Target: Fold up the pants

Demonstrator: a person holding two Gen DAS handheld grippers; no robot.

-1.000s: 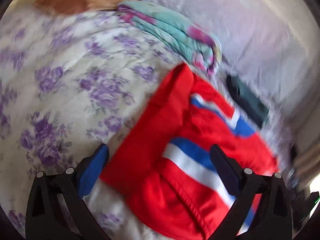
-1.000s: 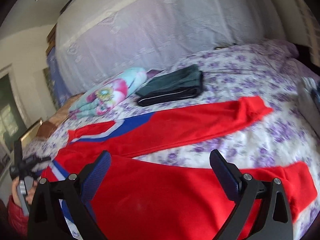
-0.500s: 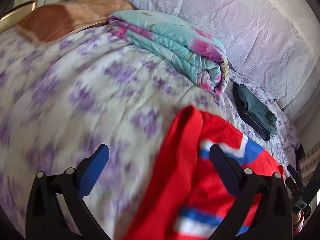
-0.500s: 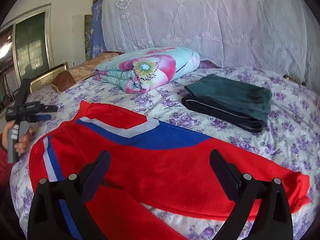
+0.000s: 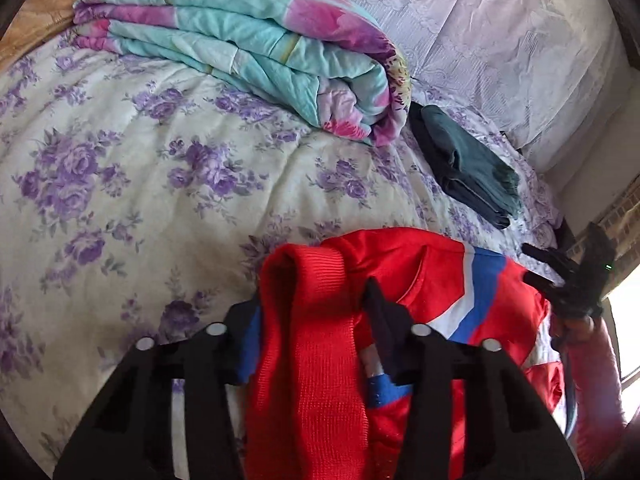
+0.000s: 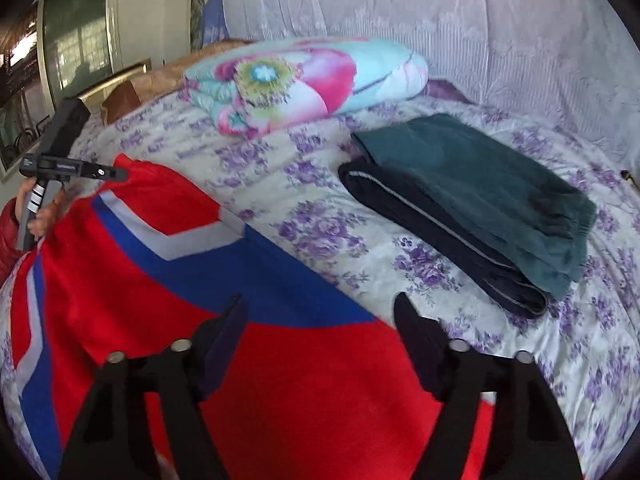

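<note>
Red pants with blue and white stripes (image 6: 168,280) lie spread on the flowered bed. In the left wrist view my left gripper (image 5: 314,300) is shut on the bunched red ribbed waistband (image 5: 312,320) of the pants (image 5: 432,276). In the right wrist view my right gripper (image 6: 320,312) is open, its fingers straddling the upper edge of a red and blue pant leg, close above the cloth. The left gripper (image 6: 76,172) shows at the far left of that view, at the waist end. The right gripper (image 5: 568,280) shows at the right edge of the left wrist view.
A folded teal and pink quilt (image 5: 248,48) (image 6: 308,80) lies at the head of the bed. A stack of folded dark green and navy clothes (image 6: 472,204) (image 5: 468,168) lies to the right of the pants. A white lace curtain (image 6: 440,20) hangs behind.
My left gripper has closed on the red waistband, from open. My right gripper has moved lower and closer to the pant leg, its jaws somewhat narrower.
</note>
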